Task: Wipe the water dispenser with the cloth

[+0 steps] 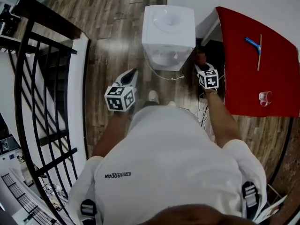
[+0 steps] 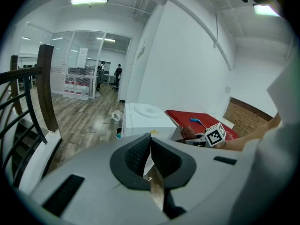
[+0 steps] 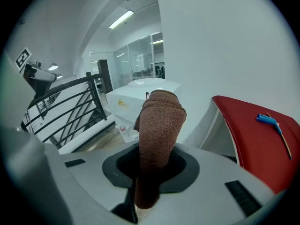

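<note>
Clamping one cloth (image 3: pixel 161 114): right tongs (image 3: pixel 154 146).

Tabletop (image 1: pixel 248 69): cut off by right edge. Cloth (image 3: pixel 158 125): lower end hidden inside right claw (image 3: pixel 151 168).

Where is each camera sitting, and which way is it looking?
Head view: on the person's head, looking steeply down at the water dispenser; shirt, arms, left hand-held gripper and right hand-held gripper show.
Left gripper view: on the left one, looking along its shut, empty jaws; the person's right forearm shows.
Right gripper view: on the right one, looking along jaws clamping the cloth.
All share the water dispenser and red table.
</note>
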